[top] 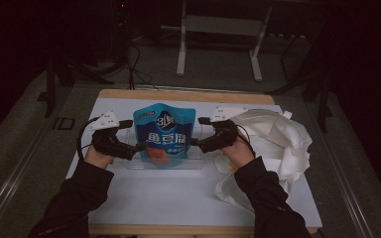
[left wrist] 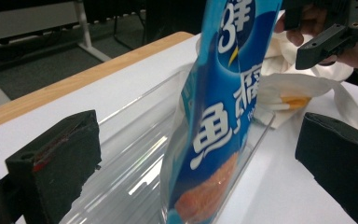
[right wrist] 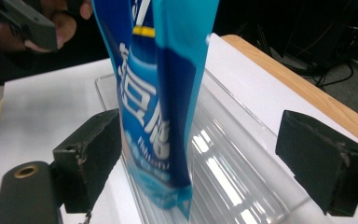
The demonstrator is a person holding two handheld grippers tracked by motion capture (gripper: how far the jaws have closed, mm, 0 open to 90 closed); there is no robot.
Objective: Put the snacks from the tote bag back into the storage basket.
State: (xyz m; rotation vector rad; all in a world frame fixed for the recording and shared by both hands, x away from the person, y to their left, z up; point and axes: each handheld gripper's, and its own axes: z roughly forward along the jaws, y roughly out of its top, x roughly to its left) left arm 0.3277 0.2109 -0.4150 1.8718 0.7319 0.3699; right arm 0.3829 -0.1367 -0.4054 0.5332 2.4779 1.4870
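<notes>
while the blue pouch (top: 164,134) stands upright in the clear tray (top: 198,159), your left gripper (top: 140,146) and right gripper (top: 194,142) flank it, jaws apart, gripping nothing.

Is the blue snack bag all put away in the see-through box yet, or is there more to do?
Mostly done, it seems. The blue plastic snack pouch already stands upright inside the clear plastic tray. Right now the left tool and right tool sit open on either side of it, not squeezing it. What looks left: pulling both tools away. The crumpled white cloth bag lies beside the tray; whether it comes next, I can't tell.
</notes>
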